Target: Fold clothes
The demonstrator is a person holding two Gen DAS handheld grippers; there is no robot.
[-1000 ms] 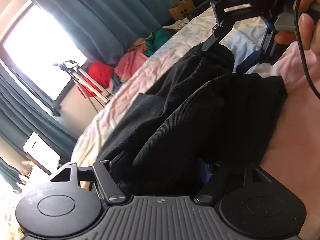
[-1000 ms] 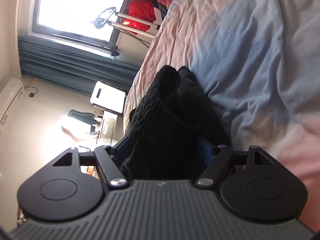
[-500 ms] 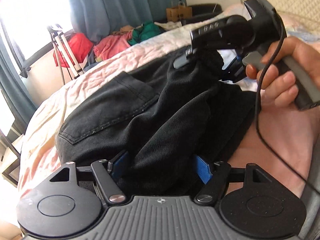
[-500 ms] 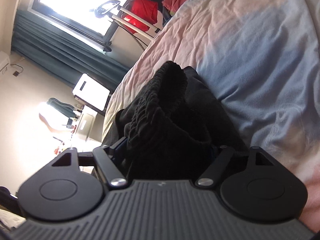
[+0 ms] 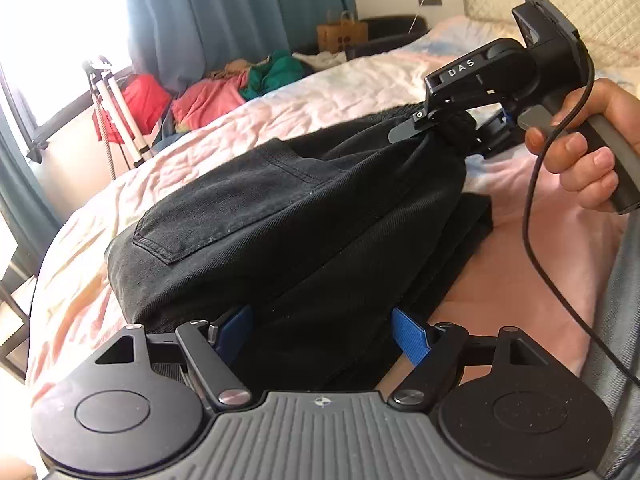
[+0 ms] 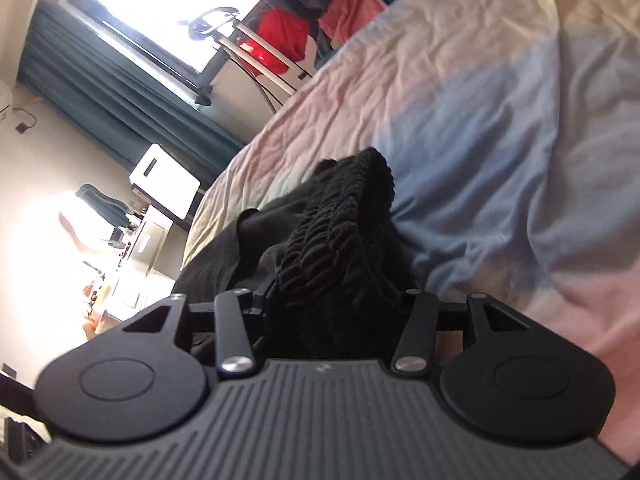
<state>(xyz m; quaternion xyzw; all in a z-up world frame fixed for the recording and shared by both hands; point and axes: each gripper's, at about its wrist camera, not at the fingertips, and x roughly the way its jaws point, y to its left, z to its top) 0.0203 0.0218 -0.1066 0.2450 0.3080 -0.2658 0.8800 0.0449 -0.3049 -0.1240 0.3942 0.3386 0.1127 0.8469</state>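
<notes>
Our left gripper (image 5: 322, 330) is opening with the black trousers (image 5: 280, 216) bunched between its blue pads (image 5: 408, 336), while across the garment our right gripper (image 6: 332, 300) is closing on the ribbed waistband (image 6: 344, 216), lifting it off the pink-and-blue bedsheet (image 6: 480, 100) where the trousers lie

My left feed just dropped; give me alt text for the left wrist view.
Black trousers lie bunched on a pink bedsheet, filling the space between the left gripper's opening jaws. Beyond, the right gripper, in a hand, pinches the trousers' gathered end. Clothes pile and curtains behind.
</notes>
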